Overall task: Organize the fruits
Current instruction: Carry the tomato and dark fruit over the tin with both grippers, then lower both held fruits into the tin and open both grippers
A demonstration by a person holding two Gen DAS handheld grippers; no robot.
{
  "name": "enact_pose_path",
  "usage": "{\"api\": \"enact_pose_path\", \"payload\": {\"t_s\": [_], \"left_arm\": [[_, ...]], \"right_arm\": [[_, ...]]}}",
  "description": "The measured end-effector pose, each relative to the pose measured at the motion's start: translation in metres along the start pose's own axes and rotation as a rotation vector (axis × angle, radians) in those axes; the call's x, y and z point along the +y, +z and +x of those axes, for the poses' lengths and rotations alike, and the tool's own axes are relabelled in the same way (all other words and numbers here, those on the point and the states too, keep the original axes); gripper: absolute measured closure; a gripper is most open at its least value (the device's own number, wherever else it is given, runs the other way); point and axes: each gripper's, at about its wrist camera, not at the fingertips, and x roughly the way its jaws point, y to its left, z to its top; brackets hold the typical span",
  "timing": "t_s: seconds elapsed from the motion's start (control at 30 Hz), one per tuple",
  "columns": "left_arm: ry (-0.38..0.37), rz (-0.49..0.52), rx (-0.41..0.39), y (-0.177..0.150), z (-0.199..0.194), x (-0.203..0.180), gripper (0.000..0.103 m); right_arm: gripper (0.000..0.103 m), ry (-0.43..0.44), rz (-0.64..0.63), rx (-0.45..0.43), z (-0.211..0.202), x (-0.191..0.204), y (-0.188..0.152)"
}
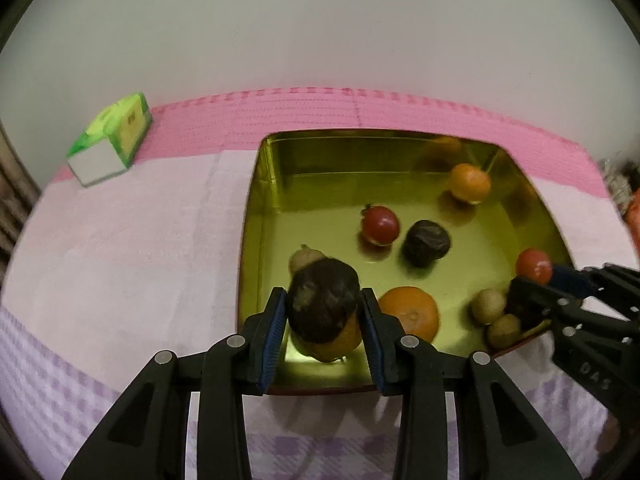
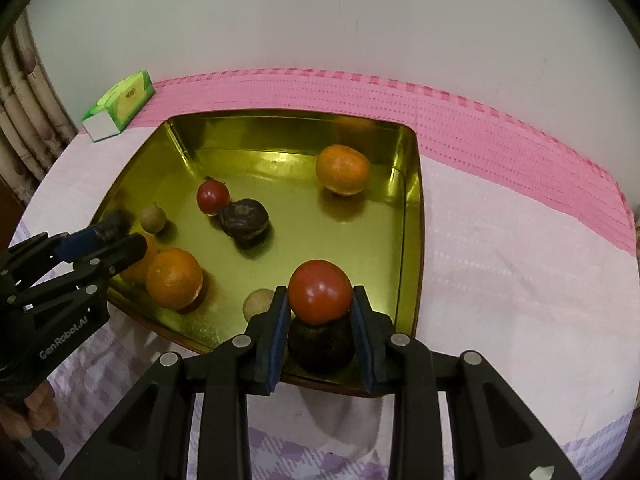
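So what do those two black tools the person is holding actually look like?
Both the left tool and the right tool are matte black plastic, built from angular linked bars with round silver rivets. Each finger carries a ribbed blue pad. White lettering on the left tool's body reads GenRobot.AI. No cables or sleeves show.

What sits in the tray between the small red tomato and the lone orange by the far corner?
Nothing: in the right wrist view, only bare gold tray floor separates the small red tomato from the orange.
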Motion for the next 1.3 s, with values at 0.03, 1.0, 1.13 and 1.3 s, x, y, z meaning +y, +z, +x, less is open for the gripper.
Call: {"api": "enact_pose_path", "payload": {"t_s": [0.03,1.0,1.13,1.3], "left_arm": [[0.002,0.002,-0.003,-0.001,-0.001,0.0,0.066],[0.024,0.023,0.017,-0.003,-0.004,-0.009,0.064],[0.033,0.011,0.028,-0.002,-0.003,-0.008,0.059],[0.056,0.009,0.034,-0.001,-0.003,-0.011,0.057]], "right_arm": [[0.074,0.0,-0.006,-0.003,-0.001,0.001,-0.001],[0.071,0.01,0.034,0.007,-0.005,0.008,-0.008],[0.065,0.005,0.036,0.005,-0.006,0.009,-0.008],[0.056,-0.006,0.035,-0.007,-0.007,0.013,-0.007]]}}
